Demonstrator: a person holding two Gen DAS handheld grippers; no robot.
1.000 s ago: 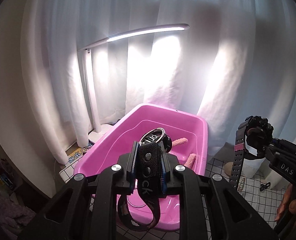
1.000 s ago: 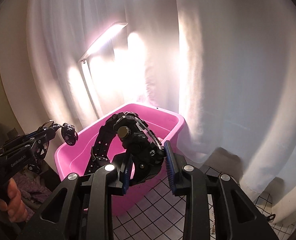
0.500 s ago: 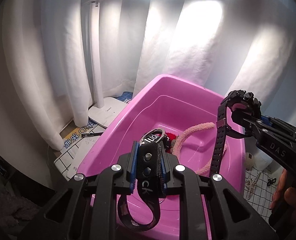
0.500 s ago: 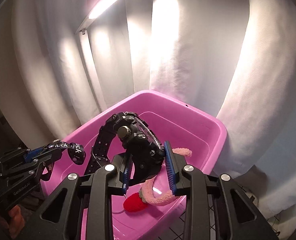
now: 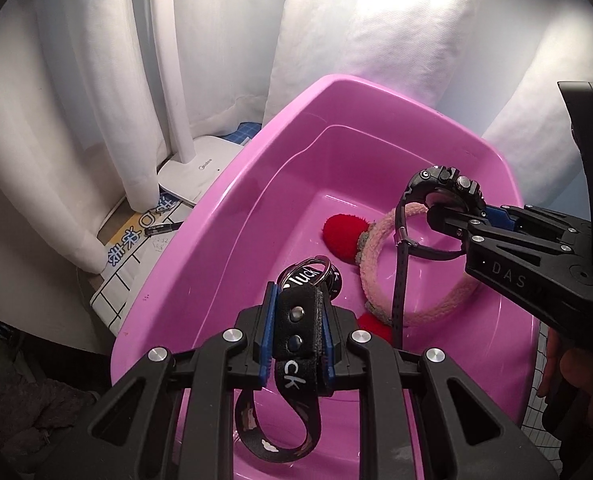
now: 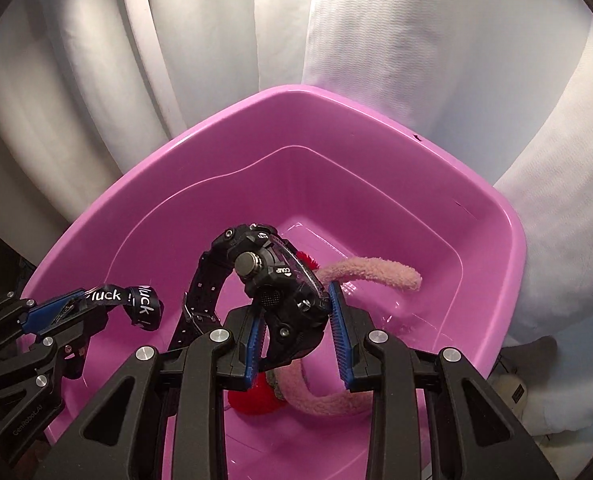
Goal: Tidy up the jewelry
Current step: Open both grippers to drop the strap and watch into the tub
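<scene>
My left gripper is shut on a black "luck" strap with a metal key ring and holds it over the pink plastic tub. My right gripper is shut on a black digital watch, also above the tub. The watch shows in the left wrist view, its band hanging down. The strap shows in the right wrist view at the left. In the tub lies a pink fuzzy headband with red pompoms.
A white lamp base and printed paper sit left of the tub. White curtains hang close behind. A gridded mat shows at the right edge, beside the person's hand.
Both grippers have moved forward and down over the tub with their items. The tub's inside and the headband now fill the views.
</scene>
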